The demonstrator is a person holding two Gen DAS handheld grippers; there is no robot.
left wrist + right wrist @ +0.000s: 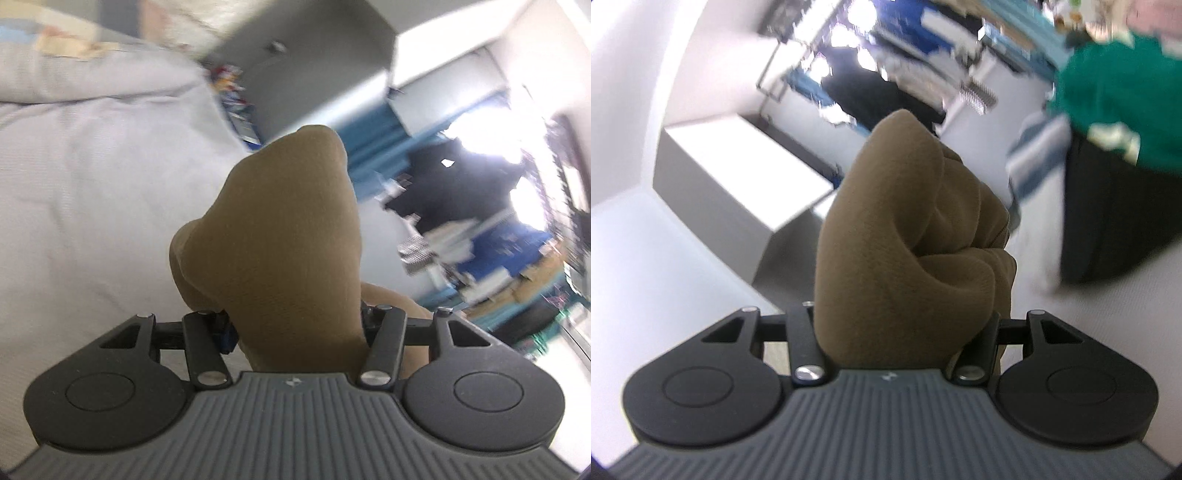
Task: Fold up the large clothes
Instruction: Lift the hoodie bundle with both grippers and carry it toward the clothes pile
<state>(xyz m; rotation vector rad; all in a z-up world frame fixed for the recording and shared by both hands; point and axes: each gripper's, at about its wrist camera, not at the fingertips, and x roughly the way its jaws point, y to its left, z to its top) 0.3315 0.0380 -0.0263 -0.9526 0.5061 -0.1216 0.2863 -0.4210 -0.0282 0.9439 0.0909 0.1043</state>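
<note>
- left gripper: black linkage arms pulled in narrow, clamped on a bunch of tan garment; fingertips buried in the cloth, not visible.
- garment in left view: fine-knit, matte, bulges up from the jaws in a rounded lump, fills the centre of the view.
- left of the garment: pale lilac bedding, soft, finely ribbed weave, loosely creased.
- right of the garment: blurred room, dark shape against a bright window, details can't be made out.
- right gripper: same closed-in stance, gripping another bunch of the same garment; fingertips hidden by cloth.
- here the garment looks fleecier, olive-brown, gathered into several thick rounded folds.
- left of the garment: white box-shaped block, flat faces, hard edges.
- right of the garment: person in green top and dark bottoms, blurred.
</note>
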